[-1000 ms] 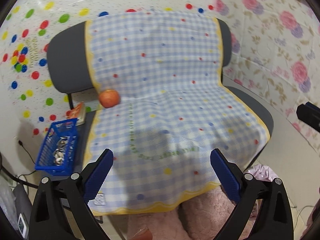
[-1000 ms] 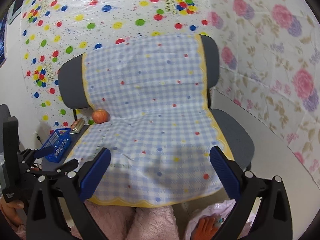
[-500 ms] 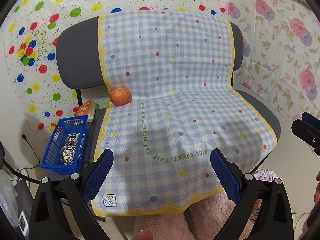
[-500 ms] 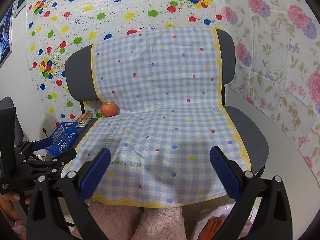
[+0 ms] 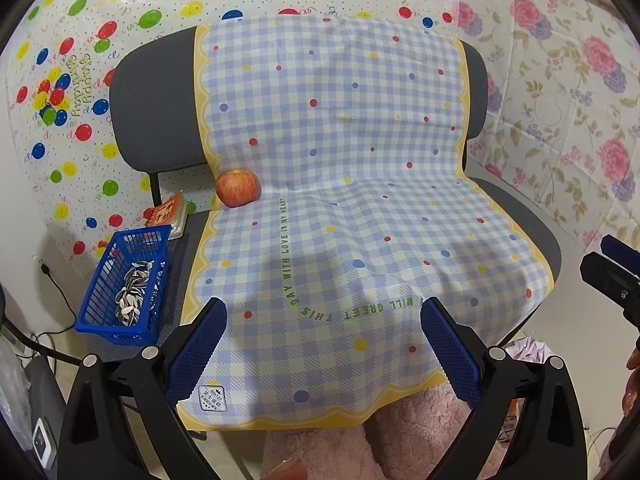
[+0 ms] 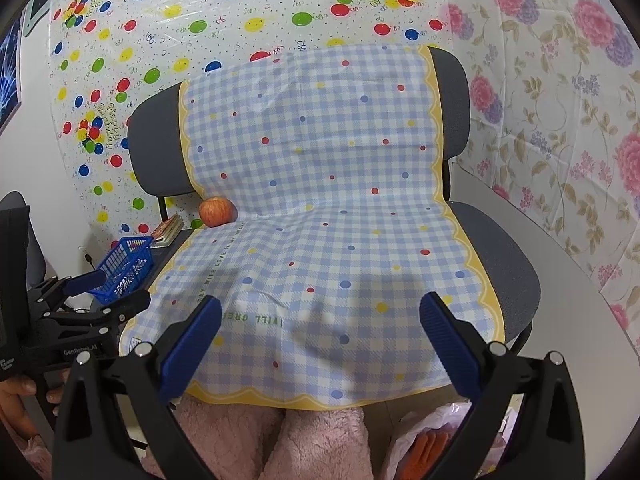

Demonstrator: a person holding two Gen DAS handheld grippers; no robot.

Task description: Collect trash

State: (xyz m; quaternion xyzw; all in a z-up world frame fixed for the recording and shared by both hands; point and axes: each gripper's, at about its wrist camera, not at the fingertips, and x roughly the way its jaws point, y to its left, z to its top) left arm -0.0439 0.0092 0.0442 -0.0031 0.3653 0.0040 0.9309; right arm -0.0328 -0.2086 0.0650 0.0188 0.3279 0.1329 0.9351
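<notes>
In the left wrist view, the left gripper is hanging in front of the chair with its jaws wide apart and nothing between them. A checked cloth is lying over the chair, covering the back and the seat. An apple is sitting on the cloth at the back of the seat, on the chair's left side. A blue basket is standing on the left edge of the seat, beside the cloth, and it is holding seed shells. A small packet is lying behind the basket. The right gripper is showing at the right border, beside the chair.

In the right wrist view, the right gripper is also hanging in front of the chair, jaws wide and empty. The apple is resting at the back left of the seat. The basket is at the chair's left edge. The left gripper is pointing toward the basket, its jaws parted. A plastic bag is lying on the floor below the chair's front right corner.
</notes>
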